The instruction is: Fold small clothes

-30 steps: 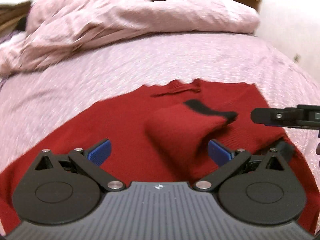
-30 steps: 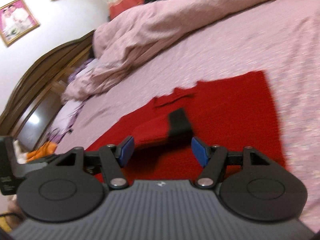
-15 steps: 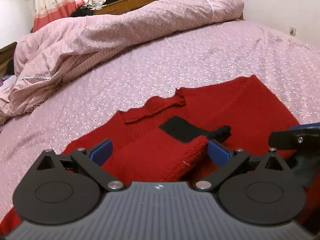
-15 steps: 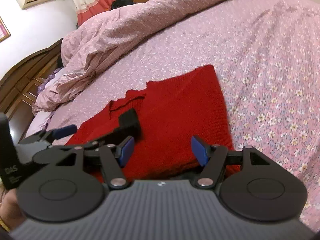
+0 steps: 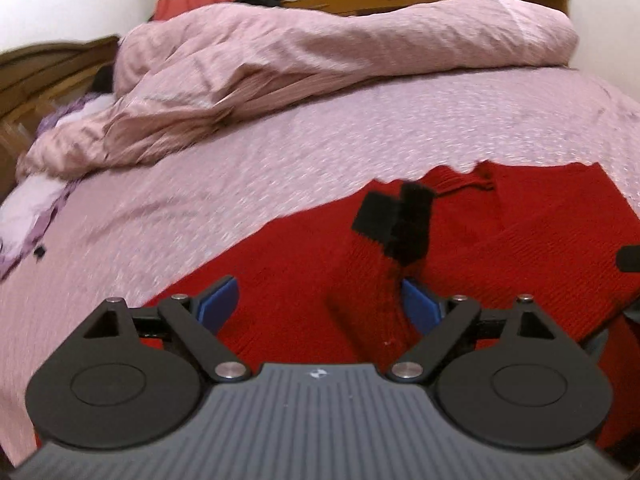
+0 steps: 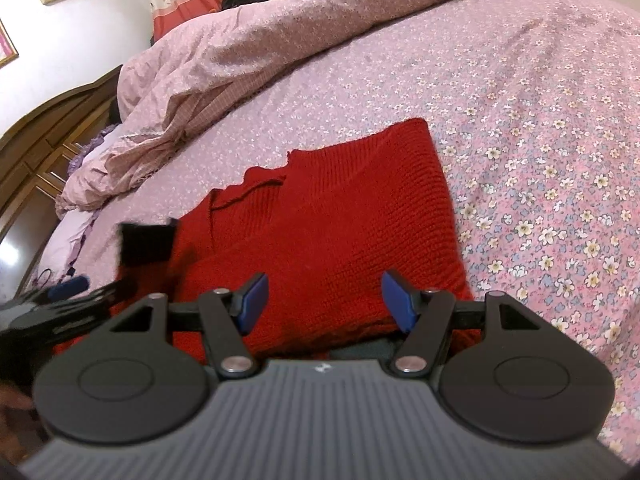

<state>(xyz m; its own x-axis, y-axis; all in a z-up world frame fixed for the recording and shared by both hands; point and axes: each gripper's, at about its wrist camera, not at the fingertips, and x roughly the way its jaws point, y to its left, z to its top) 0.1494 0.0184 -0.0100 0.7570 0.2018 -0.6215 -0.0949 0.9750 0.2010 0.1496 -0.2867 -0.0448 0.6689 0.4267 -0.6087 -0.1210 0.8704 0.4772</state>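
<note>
A red knit sweater (image 5: 540,232) lies flat on the pink floral bed, also in the right wrist view (image 6: 340,216). One sleeve with a black cuff (image 5: 396,220) is folded across its body; the cuff shows at the left of the right wrist view (image 6: 146,242). My left gripper (image 5: 320,306) is open just above the folded sleeve, holding nothing. My right gripper (image 6: 324,300) is open over the sweater's right side, holding nothing. The left gripper shows blurred at the left edge of the right wrist view (image 6: 60,304).
A rumpled pink duvet (image 5: 320,60) is heaped along the far side of the bed. The floral sheet (image 6: 540,140) spreads to the right of the sweater. A wooden headboard (image 6: 48,128) and purple bedding (image 5: 24,216) lie at the left.
Both grippers stayed open. The left view swung left, and the sleeve's black cuff now lies further up toward the collar. The right gripper moved right, over the sweater's right half.
</note>
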